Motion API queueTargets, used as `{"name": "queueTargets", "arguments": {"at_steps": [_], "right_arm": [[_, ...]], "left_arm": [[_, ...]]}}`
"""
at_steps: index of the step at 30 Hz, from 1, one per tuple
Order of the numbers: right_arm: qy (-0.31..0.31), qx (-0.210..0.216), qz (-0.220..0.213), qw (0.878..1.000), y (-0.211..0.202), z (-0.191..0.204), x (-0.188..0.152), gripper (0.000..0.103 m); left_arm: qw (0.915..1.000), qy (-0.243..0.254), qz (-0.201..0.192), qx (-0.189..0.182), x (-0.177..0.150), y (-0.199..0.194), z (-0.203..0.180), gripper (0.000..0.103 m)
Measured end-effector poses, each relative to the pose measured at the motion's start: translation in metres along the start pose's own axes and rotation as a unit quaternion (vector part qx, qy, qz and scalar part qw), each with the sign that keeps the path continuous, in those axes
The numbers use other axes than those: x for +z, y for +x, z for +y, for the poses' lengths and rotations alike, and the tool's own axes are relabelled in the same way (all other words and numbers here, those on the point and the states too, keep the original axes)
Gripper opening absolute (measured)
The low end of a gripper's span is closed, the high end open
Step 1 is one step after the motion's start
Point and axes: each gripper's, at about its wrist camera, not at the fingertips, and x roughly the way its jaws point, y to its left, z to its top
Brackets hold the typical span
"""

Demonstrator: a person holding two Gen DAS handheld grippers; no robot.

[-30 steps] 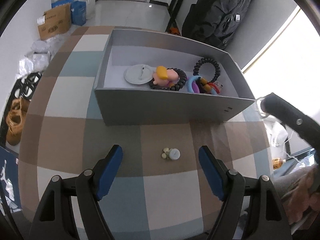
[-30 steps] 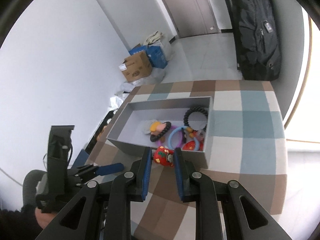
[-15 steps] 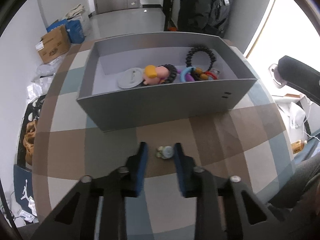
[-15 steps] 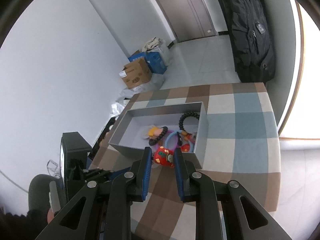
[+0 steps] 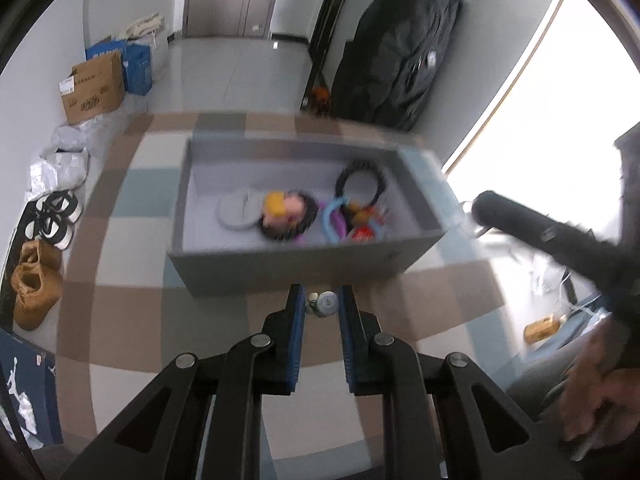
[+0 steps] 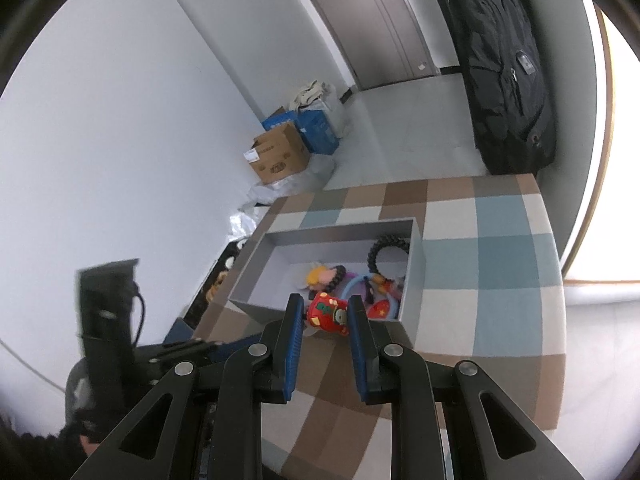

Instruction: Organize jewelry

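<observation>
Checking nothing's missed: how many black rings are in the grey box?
2: a black beaded ring in the grey box's far right corner, another around the doll mid-box. More may be hidden.

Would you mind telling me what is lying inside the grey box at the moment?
Inside the grey box: a grey disc, a yellow-and-pink charm on a dark bead bracelet, a black ring, and blue, purple and red pieces; what lies underneath them is covered.

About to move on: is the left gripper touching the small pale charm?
Touching. Left wrist view shows the left gripper with both blue pads closed against the small pale charm.
</observation>
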Motion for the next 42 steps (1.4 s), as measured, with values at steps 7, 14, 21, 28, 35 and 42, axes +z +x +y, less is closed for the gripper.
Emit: {"name": "queueTargets", "arguments": {"at_steps": [7,14,21,28,35,42], "right_arm": [[0.012,0.010,-0.007,1.000,0.008,0.000,0.013,0.021],[0.017,0.013,-0.013,1.000,0.019,-0.003,0.027,0.021],[0.030,0.008,-0.008,0.999,0.031,-0.013,0.035,0.021],[0.046,0.011,0.006,0.999,0.045,-0.022,0.038,0.021],[0.057,0.009,0.022,0.998,0.058,-0.027,0.040,0.034],[0.069,0.007,-0.010,0.998,0.043,-0.032,0.042,0.072]], "left_arm": [[0.9986,-0.026,-0.043,-0.019,0.027,-0.012,0.001,0.012],[0.9963,-0.070,-0.040,-0.030,0.049,-0.005,0.014,0.012],[0.9962,-0.072,-0.036,-0.033,0.060,0.003,0.013,0.012],[0.9968,-0.070,-0.023,-0.032,0.062,0.012,0.015,0.012],[0.9942,-0.095,-0.010,-0.050,0.068,0.020,0.021,0.018],[0.9945,-0.097,-0.019,-0.036,0.067,0.017,0.021,0.051]]}}
